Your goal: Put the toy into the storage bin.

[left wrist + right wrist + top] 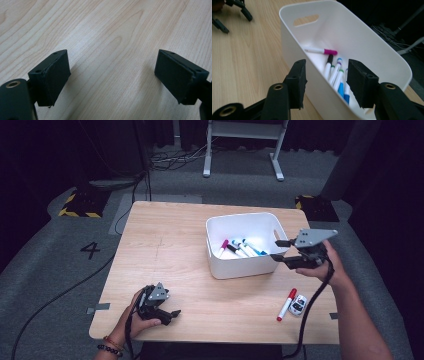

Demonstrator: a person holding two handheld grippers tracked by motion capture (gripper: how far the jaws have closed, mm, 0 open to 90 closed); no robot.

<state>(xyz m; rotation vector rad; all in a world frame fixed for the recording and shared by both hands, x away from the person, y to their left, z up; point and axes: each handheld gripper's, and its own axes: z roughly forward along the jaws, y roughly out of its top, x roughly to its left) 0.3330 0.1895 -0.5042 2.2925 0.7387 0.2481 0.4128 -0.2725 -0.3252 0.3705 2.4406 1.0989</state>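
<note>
Your left gripper [167, 312] sits low near the front left corner of the table [165, 245], close to you, and its jaws are spread wide with only bare wood between them. A red marker [286, 304] lies on the table near the front right, and a little white toy car [298, 304] is just beside it; both are well apart from either gripper. Farther out, your right gripper [281, 249] is held up at the right end of the white bin [217, 227]. Its jaws are spread apart and hold nothing. In the right gripper view the jaws [325, 81] stand on either side of the bin's near wall [294, 53], one outside over the table and one over the inside. The markers [335, 75] lie on the bottom of the bin, below and between the jaws, not touching them. A pink-capped marker [322, 51] lies a bit farther back in the bin.
</note>
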